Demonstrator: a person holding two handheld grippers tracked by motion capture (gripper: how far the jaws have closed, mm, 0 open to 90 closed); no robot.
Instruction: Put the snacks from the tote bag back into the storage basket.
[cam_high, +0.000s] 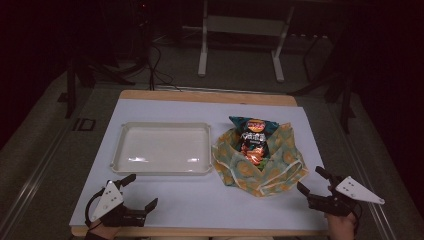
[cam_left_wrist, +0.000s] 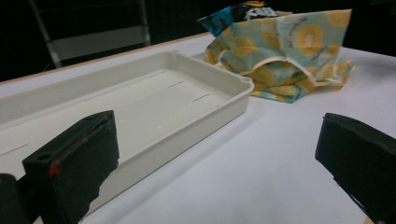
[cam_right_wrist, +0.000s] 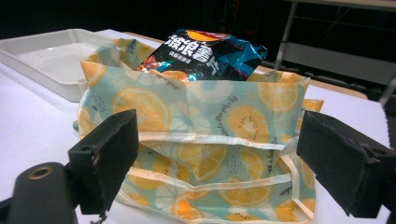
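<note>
Snack bag (cam_high: 253, 140) sits tilted inside folded orange-print cloth (cam_high: 260, 167), right half of white tabletop (cam_high: 200, 205); top of bag pokes out above the wrap. Cream tray (cam_high: 162, 148) just beside cloth on its left, apart from it. Right claw (cam_high: 313, 183) spread wide, holding nothing, near cloth's near-right corner, cloth directly ahead between jaws in right gripper view. Left claw (cam_high: 141, 190) also spread, holding nothing, near tabletop's front edge, tray's near wall close ahead.
</note>
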